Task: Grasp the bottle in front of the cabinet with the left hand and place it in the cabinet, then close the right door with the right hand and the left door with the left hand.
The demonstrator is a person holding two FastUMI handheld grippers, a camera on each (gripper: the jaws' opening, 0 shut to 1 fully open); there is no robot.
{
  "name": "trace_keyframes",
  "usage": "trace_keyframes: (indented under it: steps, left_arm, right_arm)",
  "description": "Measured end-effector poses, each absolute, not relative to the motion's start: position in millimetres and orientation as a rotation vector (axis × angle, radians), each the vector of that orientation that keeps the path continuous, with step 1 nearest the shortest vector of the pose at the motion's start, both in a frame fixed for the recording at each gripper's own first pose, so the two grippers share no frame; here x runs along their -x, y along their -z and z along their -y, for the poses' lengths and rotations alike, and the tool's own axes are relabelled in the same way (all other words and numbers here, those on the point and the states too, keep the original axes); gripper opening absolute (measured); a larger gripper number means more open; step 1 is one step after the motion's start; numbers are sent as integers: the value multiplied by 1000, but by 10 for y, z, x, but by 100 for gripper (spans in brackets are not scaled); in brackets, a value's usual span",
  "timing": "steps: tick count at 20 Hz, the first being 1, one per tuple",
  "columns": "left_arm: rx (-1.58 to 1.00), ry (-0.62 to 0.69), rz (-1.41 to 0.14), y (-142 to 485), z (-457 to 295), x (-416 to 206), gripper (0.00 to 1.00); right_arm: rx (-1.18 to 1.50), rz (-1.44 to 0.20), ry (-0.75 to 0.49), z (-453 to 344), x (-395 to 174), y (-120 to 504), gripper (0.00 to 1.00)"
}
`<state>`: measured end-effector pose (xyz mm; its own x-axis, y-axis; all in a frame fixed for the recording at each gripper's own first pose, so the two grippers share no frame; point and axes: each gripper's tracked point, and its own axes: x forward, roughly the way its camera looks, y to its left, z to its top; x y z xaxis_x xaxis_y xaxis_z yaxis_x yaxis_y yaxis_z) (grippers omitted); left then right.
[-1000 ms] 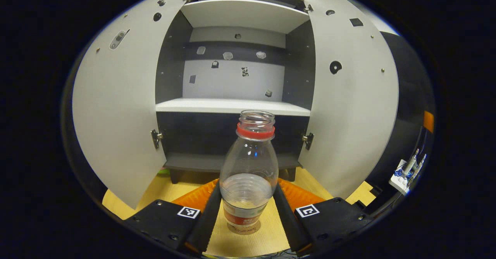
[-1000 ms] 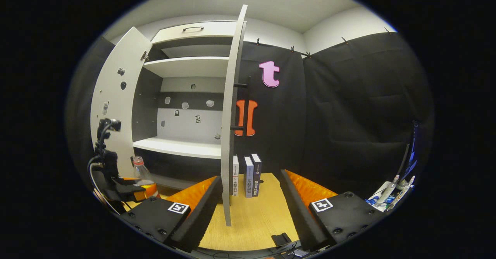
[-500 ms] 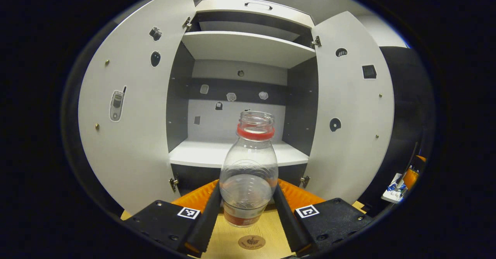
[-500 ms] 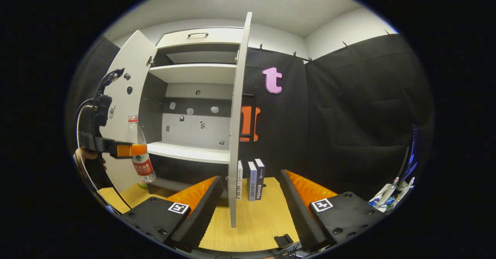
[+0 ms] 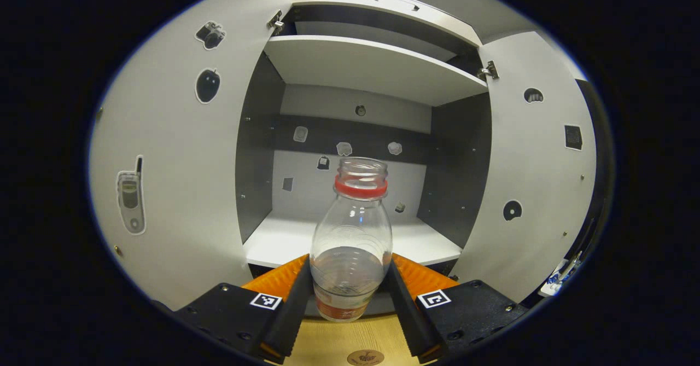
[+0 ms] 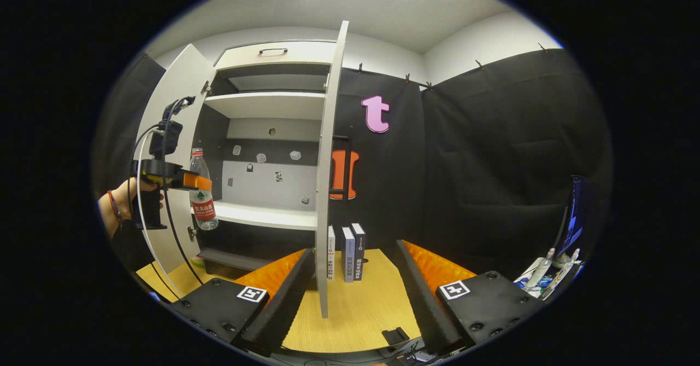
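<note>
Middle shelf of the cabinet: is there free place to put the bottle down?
Yes. The middle shelf is bare between the dark side walls, under the upper shelf. The bottle, held by the left gripper, hangs before its front edge.

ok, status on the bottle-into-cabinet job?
Done: the left gripper is shut on the bottle and holds it clear of the table. In hand: the bottle hangs in front of the middle shelf, not yet set down. Left: place it, then shut the right door and the left door, both wide open. The right gripper is open, holding nothing.
</note>
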<state>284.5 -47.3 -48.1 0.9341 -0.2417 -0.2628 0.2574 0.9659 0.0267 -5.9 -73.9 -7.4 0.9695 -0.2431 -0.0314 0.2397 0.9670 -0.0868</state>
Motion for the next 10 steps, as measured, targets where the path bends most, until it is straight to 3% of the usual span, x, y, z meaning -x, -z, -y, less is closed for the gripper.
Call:
trace_keyframes:
  steps: [1, 2, 5, 7, 8, 9, 10]
  left_arm:
    - [-65, 252, -260, 458, 478, -2942, 76]
    - [-71, 252, -259, 429, 501, -3035, 76]
    - [-86, 262, -264, 384, 612, -3340, 76]
    - [-85, 273, -269, 379, 710, -3533, 76]
    - [-86, 278, -275, 391, 757, -3617, 76]
    - [-90, 282, -279, 416, 803, -3698, 76]
    - [-97, 286, -285, 443, 843, -3781, 77]
  right_arm:
    - [82, -41, 253, 766, 56, 74, 94]
    - [81, -39, 264, 798, 50, 60, 98]
    - [69, -34, 291, 844, 53, 70, 94]
    - [67, -33, 308, 875, 36, 67, 98]
    - [68, -32, 318, 896, 38, 64, 94]
    - [69, -30, 329, 920, 30, 49, 98]
    - [70, -30, 340, 941, 30, 51, 94]
